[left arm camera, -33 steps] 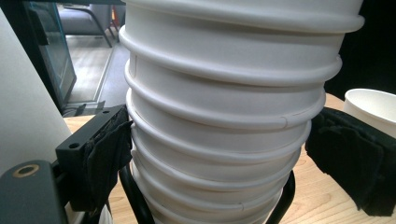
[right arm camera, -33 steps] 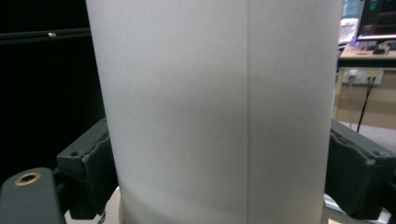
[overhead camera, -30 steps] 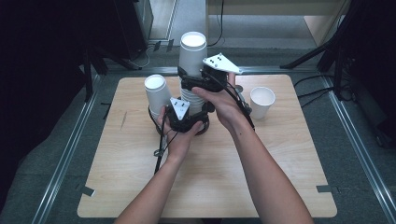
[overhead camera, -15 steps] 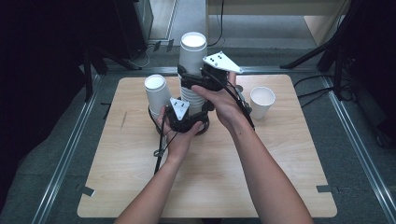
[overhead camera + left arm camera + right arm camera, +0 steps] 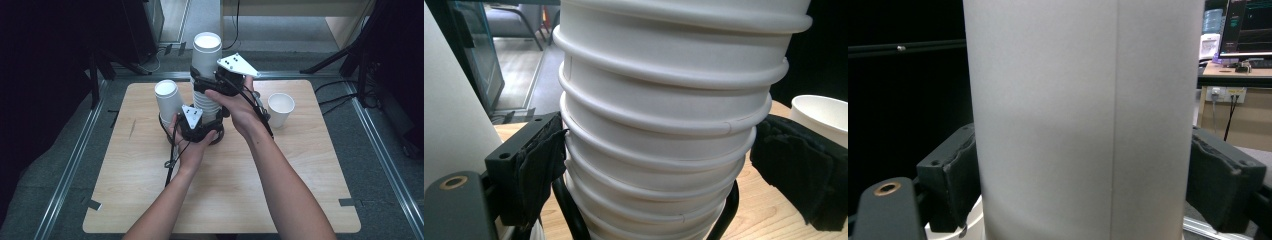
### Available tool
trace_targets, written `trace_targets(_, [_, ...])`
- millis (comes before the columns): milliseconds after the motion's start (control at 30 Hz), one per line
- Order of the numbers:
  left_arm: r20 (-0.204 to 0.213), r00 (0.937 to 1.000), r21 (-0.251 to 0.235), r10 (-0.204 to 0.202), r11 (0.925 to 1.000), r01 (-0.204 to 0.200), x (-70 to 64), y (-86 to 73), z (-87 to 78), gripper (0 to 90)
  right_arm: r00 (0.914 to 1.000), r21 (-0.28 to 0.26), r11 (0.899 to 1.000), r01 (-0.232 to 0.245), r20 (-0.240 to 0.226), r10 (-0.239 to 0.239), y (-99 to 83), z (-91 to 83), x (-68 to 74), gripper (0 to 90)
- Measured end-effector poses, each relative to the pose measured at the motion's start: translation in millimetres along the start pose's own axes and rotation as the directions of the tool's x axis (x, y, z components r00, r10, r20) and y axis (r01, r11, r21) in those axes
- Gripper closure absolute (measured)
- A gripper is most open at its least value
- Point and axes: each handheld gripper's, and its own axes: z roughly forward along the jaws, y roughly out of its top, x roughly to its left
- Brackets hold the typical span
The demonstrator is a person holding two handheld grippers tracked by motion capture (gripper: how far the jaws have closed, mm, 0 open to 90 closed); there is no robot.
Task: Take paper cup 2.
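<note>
Against a second ago little shifts: left claw (image 5: 200, 119) stays clamped on the low ribbed rims of the paper cup stack (image 5: 206, 75) mid-table (image 5: 150, 200), right claw (image 5: 212, 86) grips its smooth matte top cup, so separation looks imminent; single cup (image 5: 280, 109) stands right of the stack.

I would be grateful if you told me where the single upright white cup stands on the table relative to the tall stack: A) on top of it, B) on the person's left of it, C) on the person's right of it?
C: in the high view the single upright cup stands alone on the table, on the person's right of the tall stack.
</note>
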Motion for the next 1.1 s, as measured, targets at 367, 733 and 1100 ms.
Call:
trace_targets(367, [-0.010,0.9999,-0.015,0.006,0.9999,-0.006,-1.4,-1.7,-5.1,10.7,0.9998,0.000,1.000,-0.020,-0.006,0.020,2.5,-2.3,-1.2,11.4])
trace_targets(733, [0.029,0.9996,-0.062,0.002,0.9981,-0.001,-2.2,8.0,-16.6,0.0,0.9992,0.004,0.999,-0.036,-0.018,0.037,4.9,-6.6,-3.6,13.3])
trace_targets(1100, [0.015,0.9985,-0.119,0.053,0.9915,-0.051,-7.4,27.2,-18.8,0.0,0.9999,0.008,1.000,-0.014,-0.009,0.015,5.5,-8.0,-1.4,15.8])
